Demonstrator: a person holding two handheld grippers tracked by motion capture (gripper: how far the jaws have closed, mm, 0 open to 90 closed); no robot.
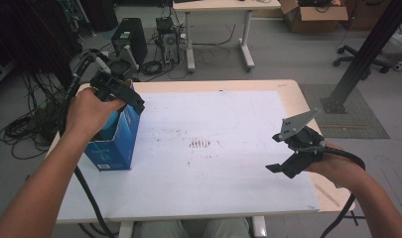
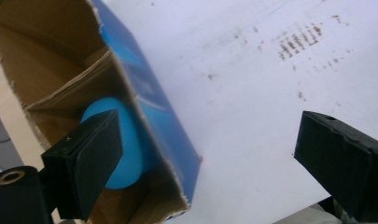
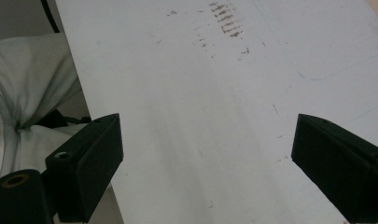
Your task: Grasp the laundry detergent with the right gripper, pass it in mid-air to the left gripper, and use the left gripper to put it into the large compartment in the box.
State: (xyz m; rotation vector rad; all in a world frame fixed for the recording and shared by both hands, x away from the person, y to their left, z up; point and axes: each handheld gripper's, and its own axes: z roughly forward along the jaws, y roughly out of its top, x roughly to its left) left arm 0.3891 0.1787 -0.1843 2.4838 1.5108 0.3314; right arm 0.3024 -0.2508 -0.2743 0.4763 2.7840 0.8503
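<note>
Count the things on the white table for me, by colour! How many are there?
Blue box, open at the top: 1
Light blue ball, inside that box: 1
Black grippers held above the table, left gripper and right gripper, jaws open: 2
Total: 4

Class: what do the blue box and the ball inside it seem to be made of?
Box: printed cardboard, glossy blue outside, raw brown inside, with torn, fibrous flap edges. Ball: smooth, even light blue with a soft sheen, probably plastic or rubber; the look leaves it open.
</note>
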